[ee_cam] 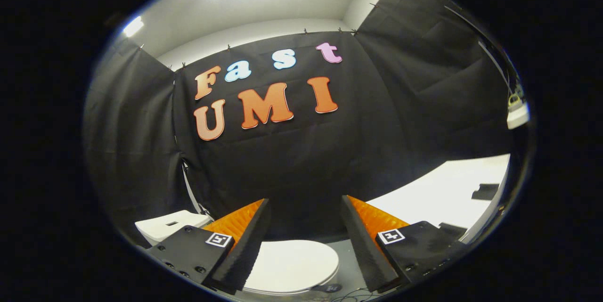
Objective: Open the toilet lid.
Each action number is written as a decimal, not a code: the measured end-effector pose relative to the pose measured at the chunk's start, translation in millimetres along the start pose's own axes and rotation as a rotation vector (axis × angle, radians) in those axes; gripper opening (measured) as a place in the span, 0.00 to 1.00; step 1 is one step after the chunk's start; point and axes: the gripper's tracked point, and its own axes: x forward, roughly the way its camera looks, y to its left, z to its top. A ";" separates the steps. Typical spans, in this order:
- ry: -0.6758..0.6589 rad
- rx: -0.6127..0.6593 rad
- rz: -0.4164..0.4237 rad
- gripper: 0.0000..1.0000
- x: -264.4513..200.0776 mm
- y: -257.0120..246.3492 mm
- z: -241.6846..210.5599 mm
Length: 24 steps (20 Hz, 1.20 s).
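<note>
Claw (305, 210) spread wide, touching nothing, closed toilet lid (292, 265) below

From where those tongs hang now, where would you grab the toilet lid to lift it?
Probably at the lid's curved front edge, coming from in front and hooking under the lip. It lies flat and closed, and the tank marks the hinge end, so the far edge gives most leverage. The tongs hang open above it, touching nothing.

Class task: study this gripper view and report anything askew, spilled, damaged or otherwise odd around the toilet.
Nothing stands out. The toilet lid lies closed and level below the open gripper, whose jaws are spread apart and touch nothing. The cistern sits beyond, looking intact.
</note>
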 end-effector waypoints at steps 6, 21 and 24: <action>0.079 0.149 -0.077 0.98 4.7 -18.4 -87.6; 0.528 0.248 -0.321 0.99 -7.7 -72.0 -280.5; 0.552 0.259 -0.340 0.99 -7.2 -76.8 -291.9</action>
